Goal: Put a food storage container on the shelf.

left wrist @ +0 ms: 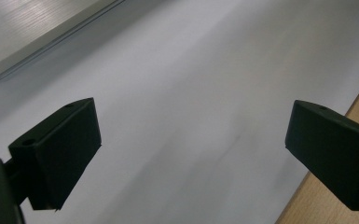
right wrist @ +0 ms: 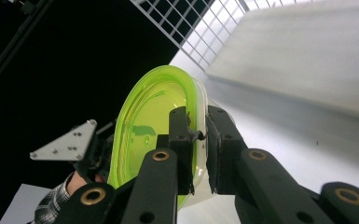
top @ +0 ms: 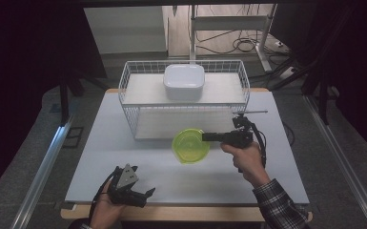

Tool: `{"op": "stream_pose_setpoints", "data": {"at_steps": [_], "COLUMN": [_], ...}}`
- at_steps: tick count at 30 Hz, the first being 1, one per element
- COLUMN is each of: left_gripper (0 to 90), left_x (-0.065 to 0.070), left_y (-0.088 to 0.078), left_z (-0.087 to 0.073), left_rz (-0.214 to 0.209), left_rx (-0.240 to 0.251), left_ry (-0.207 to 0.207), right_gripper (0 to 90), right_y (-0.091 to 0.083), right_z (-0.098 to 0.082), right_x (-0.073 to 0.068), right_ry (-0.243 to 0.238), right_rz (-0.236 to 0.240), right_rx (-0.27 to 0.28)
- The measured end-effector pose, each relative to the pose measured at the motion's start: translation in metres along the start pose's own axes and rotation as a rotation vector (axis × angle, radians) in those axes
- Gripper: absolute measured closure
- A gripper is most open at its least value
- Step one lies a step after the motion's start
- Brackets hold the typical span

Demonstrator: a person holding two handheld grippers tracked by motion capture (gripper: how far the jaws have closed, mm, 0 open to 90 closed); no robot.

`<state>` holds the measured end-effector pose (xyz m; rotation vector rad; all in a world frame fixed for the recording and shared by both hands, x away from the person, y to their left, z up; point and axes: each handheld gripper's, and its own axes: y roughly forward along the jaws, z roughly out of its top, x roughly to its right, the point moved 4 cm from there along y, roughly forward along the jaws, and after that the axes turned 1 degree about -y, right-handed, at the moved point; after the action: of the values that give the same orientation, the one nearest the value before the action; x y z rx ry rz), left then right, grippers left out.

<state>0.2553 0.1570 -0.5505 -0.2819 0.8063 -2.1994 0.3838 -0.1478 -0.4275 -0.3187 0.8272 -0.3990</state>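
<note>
The green lid (right wrist: 156, 121) loses its lower rim behind the right gripper (right wrist: 198, 135). Left of it, a plaid sleeve (right wrist: 46, 210) is cut by the bottom edge. Beyond, the wire basket (right wrist: 191, 23) runs off the top.

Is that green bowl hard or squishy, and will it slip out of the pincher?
The green bowl looks like stiff, thin plastic: its rim keeps its shape between the right gripper jaws. Probably light, since one edge pinch seems to carry it. Its glossy, see-through wall might be slippery, so it could swing or slide.
</note>
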Motion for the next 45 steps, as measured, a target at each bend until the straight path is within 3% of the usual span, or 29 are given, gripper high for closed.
{"op": "stream_pose_setpoints", "data": {"at_steps": [9,14,30,39,45], "left_gripper": [2.8,2.2,2.0,2.0,2.0], "left_x": [-0.002,-0.005,-0.005,-0.005,-0.004], "left_y": [0.000,0.000,0.001,0.001,0.001], "left_z": [0.000,-0.002,-0.002,-0.002,-0.002], "left_rz": [0.004,-0.004,-0.009,-0.012,-0.015], "left_rx": [-0.006,-0.006,-0.010,-0.007,-0.008], "left_ry": [-0.005,-0.046,-0.052,-0.056,-0.053], "right_gripper": [81.3,81.4,81.3,81.3,81.3], "right_y": [-0.014,-0.021,-0.036,-0.036,-0.034], "right_z": [0.031,0.048,0.092,0.116,0.137], "right_x": [-0.022,-0.030,-0.053,-0.062,-0.065], "right_ry": [-0.043,-0.054,-0.057,-0.056,-0.048], "right_rz": [0.004,0.002,0.025,0.030,0.000], "right_rx": [0.045,0.070,0.137,0.176,0.220]}}
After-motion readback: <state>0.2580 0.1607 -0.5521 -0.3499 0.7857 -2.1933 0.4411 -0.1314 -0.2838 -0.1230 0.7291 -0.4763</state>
